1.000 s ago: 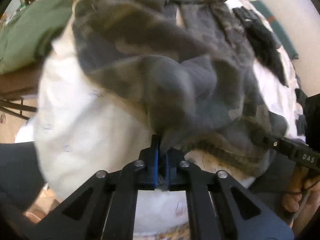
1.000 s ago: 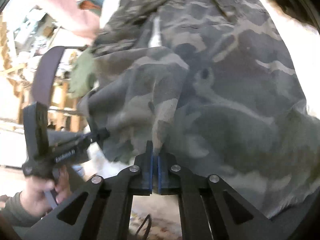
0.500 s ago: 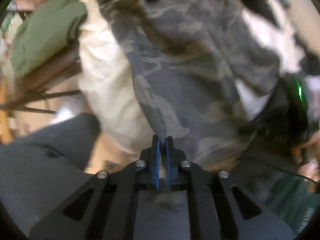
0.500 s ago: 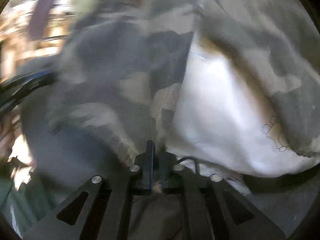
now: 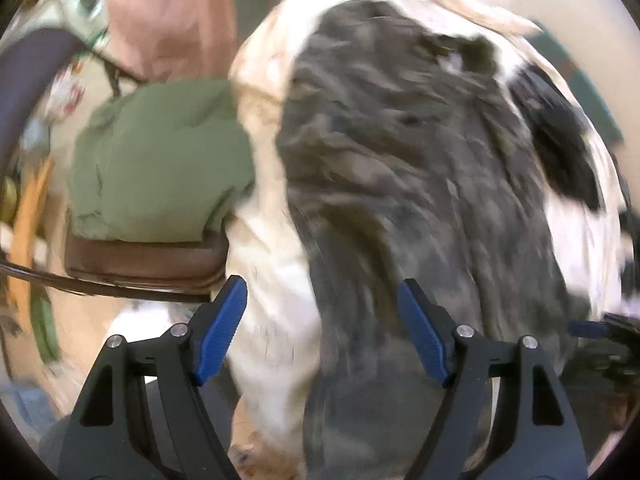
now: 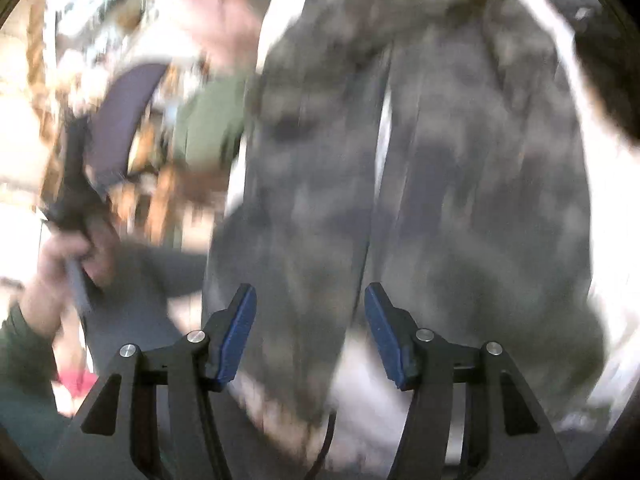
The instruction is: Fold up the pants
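The camouflage pants (image 5: 420,184) lie spread lengthwise on a white-covered surface (image 5: 272,280); both views are motion-blurred. In the right wrist view the two legs (image 6: 440,184) run side by side away from me. My left gripper (image 5: 322,332) is open, its blue pads apart above the near end of the pants, holding nothing. My right gripper (image 6: 310,336) is open too, over the near leg ends, empty. The left hand with its gripper handle (image 6: 72,220) shows at the left of the right wrist view.
A green garment (image 5: 160,160) lies on a brown chair seat (image 5: 144,260) left of the surface. Pink cloth (image 5: 168,12) hangs behind it. A black item (image 5: 560,148) lies on the white cover to the right of the pants.
Both grippers were shut on the pants' fabric and have opened and let go. The pants now lie flat on the white cover.
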Demonstrator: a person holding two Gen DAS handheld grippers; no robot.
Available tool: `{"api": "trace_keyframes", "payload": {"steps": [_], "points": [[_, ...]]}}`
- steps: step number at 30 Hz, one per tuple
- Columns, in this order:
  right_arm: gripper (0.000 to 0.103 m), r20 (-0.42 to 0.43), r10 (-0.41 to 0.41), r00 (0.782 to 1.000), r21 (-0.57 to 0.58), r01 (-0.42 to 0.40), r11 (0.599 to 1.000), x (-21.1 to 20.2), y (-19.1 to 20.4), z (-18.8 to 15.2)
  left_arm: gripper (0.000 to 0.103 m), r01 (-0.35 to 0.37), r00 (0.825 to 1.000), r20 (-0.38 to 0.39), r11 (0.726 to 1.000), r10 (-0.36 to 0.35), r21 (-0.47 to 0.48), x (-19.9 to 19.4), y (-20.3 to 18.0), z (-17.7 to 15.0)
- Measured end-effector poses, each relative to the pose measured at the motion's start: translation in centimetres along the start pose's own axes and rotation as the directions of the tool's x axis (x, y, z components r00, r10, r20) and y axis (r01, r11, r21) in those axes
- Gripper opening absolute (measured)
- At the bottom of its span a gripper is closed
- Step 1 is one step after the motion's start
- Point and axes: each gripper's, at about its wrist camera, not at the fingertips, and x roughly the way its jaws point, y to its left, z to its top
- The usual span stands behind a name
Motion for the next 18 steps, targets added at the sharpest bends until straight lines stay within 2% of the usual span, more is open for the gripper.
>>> {"api": "trace_keyframes", "payload": {"steps": [2,4,6,8,11,12,13,14,15,16,17,18], "points": [[0.058,0.097,-0.047,0.994,0.024,0.045,0.999,0.4,-0.2,3.2,0.073,-0.013,0.999,-0.038,0.995,0.010,-0.102,3.5,1.3,1.3],[0.056,0.138,-0.054,0.989,0.083,0.043,0.996,1.7,-1.8,5.9,0.073,0.003,0.996,-0.087,0.986,-0.018,-0.166,6.7,1.9,1.9],[0.048,0.126,-0.052,0.991,0.135,0.034,0.990,4.5,-2.6,8.2,0.067,0.012,0.993,-0.109,0.979,-0.034,-0.201,8.2,1.9,1.4],[0.044,0.106,-0.061,0.992,0.154,0.044,0.987,7.3,-3.6,10.1,0.065,0.054,0.989,-0.125,0.977,-0.081,-0.204,9.0,1.7,0.9],[0.041,0.041,-0.073,0.997,0.183,0.064,0.981,12.6,-4.2,11.4,0.063,0.007,0.986,-0.163,0.985,-0.036,-0.174,10.1,0.9,0.4],[0.041,0.018,-0.088,0.996,0.180,0.083,0.980,14.0,-4.5,11.6,0.063,0.009,0.981,-0.190,0.986,-0.041,-0.169,10.7,0.6,0.2],[0.041,-0.015,-0.111,0.994,0.174,0.112,0.978,15.7,-4.6,11.6,0.056,0.024,0.975,-0.216,0.988,-0.058,-0.154,11.4,0.1,-0.1],[0.041,-0.043,-0.112,0.993,0.181,0.118,0.976,16.9,-4.8,11.5,0.042,0.024,0.974,-0.221,0.991,-0.054,-0.135,11.6,-0.3,-0.2],[0.033,-0.055,-0.095,0.994,0.191,0.104,0.976,17.7,-4.9,11.2,0.037,0.015,0.974,-0.221,0.995,-0.036,-0.098,11.7,-0.8,-0.4],[0.020,-0.061,-0.080,0.995,0.189,0.090,0.978,18.2,-4.9,11.0,0.022,0.007,0.976,-0.215,0.999,-0.017,-0.048,11.7,-1.3,-0.6],[0.015,-0.057,-0.084,0.995,0.171,0.093,0.981,18.4,-4.7,10.9,0.009,0.008,0.977,-0.215,1.000,-0.011,-0.015,11.6,-1.6,-0.7],[0.007,-0.044,-0.111,0.993,0.137,0.116,0.984,18.1,-4.3,10.8,0.009,0.003,0.976,-0.217,1.000,-0.002,0.007,11.5,-1.7,-0.8]]}}
